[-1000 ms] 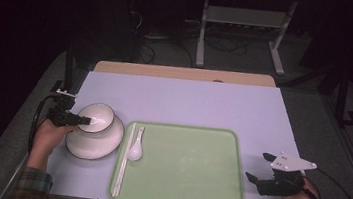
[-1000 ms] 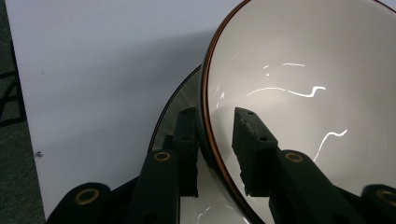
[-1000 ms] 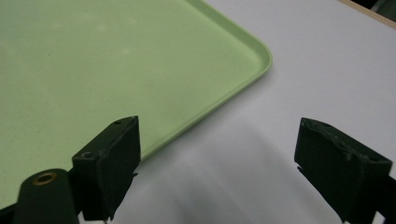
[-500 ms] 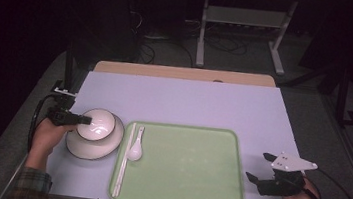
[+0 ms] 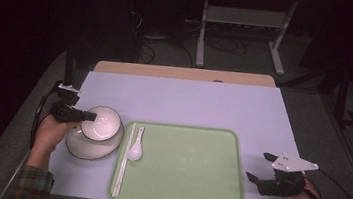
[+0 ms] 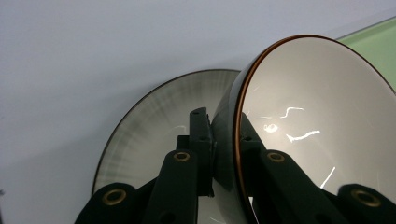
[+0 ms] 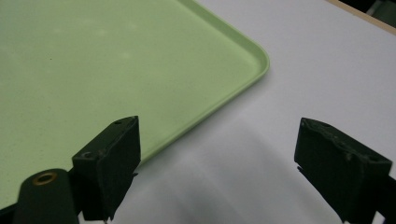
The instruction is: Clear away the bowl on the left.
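A white bowl (image 5: pixel 102 124) with a dark outside and a brown rim hangs tilted just above a larger white plate (image 5: pixel 87 149) at the table's left. My left gripper (image 5: pixel 85 116) is shut on the bowl's left rim; its jaws have just been closing, with the rim between them. In the left gripper view, the left gripper (image 6: pixel 223 136) has one jaw outside the bowl (image 6: pixel 317 116) and one inside, and the plate (image 6: pixel 149 130) lies below. My right gripper (image 5: pixel 255 181) stands open, with nothing in it, right of the green tray (image 5: pixel 186 131). The right gripper (image 7: pixel 219 154) hovers at the tray's corner (image 7: pixel 254 58).
A white spoon (image 5: pixel 136 147) and a pair of pale chopsticks (image 5: pixel 123 161) lie along the tray's left side. The table is covered in a lilac sheet (image 5: pixel 189 101). Behind the table there is dark floor with a metal stand (image 5: pixel 243 21).
The left gripper has lifted the bowl slightly off the plate and tipped it. The right gripper has stayed where it was.
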`<state>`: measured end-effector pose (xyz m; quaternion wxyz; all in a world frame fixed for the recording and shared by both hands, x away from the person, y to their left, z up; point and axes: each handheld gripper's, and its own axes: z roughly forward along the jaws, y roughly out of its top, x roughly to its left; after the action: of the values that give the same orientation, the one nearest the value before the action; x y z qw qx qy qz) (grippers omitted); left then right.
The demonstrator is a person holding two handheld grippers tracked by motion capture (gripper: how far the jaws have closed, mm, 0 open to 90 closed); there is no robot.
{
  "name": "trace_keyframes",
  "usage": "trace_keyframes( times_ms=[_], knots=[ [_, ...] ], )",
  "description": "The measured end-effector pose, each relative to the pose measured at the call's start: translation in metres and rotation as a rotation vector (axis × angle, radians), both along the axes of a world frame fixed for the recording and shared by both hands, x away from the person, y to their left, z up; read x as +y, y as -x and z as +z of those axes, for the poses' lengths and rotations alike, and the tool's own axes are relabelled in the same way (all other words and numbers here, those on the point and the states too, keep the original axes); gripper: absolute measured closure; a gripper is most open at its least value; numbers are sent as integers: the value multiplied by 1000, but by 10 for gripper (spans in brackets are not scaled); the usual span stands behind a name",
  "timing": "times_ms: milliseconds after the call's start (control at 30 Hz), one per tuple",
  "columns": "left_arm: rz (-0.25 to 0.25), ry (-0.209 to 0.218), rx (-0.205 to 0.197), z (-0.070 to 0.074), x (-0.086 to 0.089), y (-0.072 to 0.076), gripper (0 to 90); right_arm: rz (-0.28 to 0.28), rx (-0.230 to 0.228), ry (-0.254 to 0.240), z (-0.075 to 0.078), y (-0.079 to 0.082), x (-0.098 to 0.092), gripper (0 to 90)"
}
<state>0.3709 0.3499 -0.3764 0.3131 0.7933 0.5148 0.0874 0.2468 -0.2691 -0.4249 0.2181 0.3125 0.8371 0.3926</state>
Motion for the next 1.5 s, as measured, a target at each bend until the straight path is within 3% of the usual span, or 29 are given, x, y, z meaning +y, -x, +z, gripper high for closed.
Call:
trace_keyframes(
  times_ms=[300, 567, 900, 1500],
  knots=[
    [-78, 24, -30, 14, -29, -7, 819, -2, -1, -5, 0, 0, 0, 135],
    [-142, 39, -32, 18, -59, -14, 818, -3, 0, -10, 1, 0, 0, 135],
    [-247, 68, -30, 14, -112, -22, 816, 2, 0, -9, 1, 0, 0, 135],
    [-372, 83, -6, -1, -195, -36, 814, 12, -1, -17, 0, -1, 0, 135]
  ],
)
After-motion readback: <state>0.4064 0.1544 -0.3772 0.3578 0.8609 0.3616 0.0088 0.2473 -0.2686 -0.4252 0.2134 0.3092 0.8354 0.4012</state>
